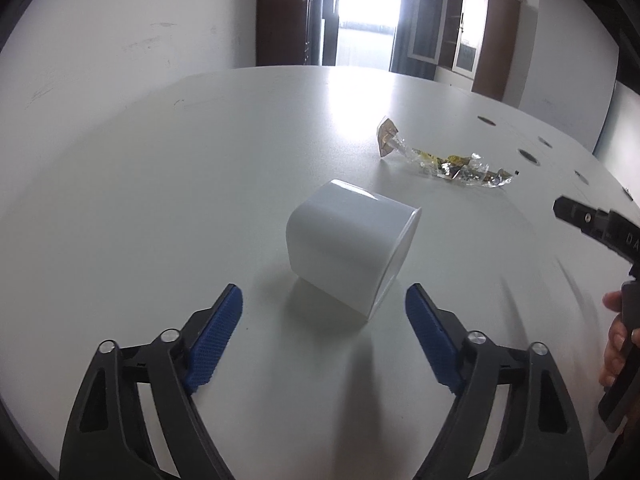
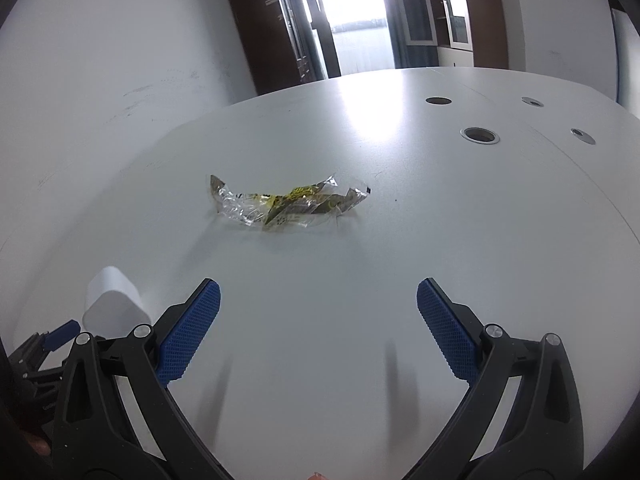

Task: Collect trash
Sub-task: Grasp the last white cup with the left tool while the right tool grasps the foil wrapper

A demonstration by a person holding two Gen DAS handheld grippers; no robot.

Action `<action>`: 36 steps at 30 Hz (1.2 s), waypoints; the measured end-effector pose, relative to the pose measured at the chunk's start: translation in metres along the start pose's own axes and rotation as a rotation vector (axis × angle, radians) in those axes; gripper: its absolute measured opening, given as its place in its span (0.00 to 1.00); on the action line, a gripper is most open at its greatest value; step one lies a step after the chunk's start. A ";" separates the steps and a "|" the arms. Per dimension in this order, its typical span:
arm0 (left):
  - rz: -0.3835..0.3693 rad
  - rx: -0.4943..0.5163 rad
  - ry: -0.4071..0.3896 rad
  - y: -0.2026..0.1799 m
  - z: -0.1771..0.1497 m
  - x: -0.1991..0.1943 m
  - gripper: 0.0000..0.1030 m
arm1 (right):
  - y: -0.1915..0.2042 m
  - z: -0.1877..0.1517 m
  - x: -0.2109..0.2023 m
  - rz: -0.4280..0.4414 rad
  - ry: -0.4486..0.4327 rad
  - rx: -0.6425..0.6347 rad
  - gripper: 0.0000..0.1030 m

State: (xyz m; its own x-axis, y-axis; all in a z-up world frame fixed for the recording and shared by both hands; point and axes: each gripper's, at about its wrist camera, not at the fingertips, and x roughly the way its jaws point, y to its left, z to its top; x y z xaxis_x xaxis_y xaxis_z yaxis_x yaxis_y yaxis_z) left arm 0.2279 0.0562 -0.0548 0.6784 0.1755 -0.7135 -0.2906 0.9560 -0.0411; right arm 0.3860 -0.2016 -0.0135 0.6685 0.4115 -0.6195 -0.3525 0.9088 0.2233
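Nearby, tipped white bin (image 1: 348,248), crumpled wrapper (image 2: 288,204)

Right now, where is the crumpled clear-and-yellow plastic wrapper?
The crumpled clear-and-yellow plastic wrapper lies on the white table, ahead of the open right gripper, beyond the tipped white cup.

The letters "DA" show on the right claw (image 1: 576,216) body.

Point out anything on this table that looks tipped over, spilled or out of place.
The white container lies tipped on its side, mouth toward the right in the left wrist view. Beyond it a crumpled clear wrapper with yellow print lies loose on the table. Nothing looks spilled.
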 end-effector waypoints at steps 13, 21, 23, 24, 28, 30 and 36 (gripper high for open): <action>0.001 0.021 0.039 0.017 0.037 0.029 0.14 | -0.016 0.051 0.087 -0.049 0.088 0.074 0.83; -0.186 -0.072 0.051 0.035 0.054 0.043 0.02 | -0.015 0.057 0.108 0.012 0.152 0.061 0.46; -0.185 -0.055 0.006 0.031 0.054 0.033 0.02 | -0.017 0.056 0.111 0.024 0.171 0.067 0.31; -0.191 -0.052 -0.013 0.030 0.053 0.028 0.02 | -0.017 0.055 0.111 0.030 0.176 0.067 0.23; -0.235 -0.052 -0.008 0.027 0.052 0.026 0.02 | -0.014 0.055 0.103 0.027 0.155 0.055 0.06; -0.207 -0.026 -0.033 0.024 0.050 0.022 0.01 | -0.015 0.055 0.097 0.020 0.131 0.060 0.05; -0.149 0.003 -0.080 0.024 0.044 0.010 0.01 | -0.014 0.047 0.073 0.044 0.091 0.080 0.04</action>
State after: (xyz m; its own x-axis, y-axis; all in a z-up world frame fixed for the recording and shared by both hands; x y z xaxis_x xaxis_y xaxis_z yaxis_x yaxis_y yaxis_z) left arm 0.2575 0.0914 -0.0325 0.7652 0.0502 -0.6419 -0.1810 0.9735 -0.1396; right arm 0.4709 -0.1806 -0.0263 0.5903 0.4460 -0.6728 -0.3239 0.8943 0.3086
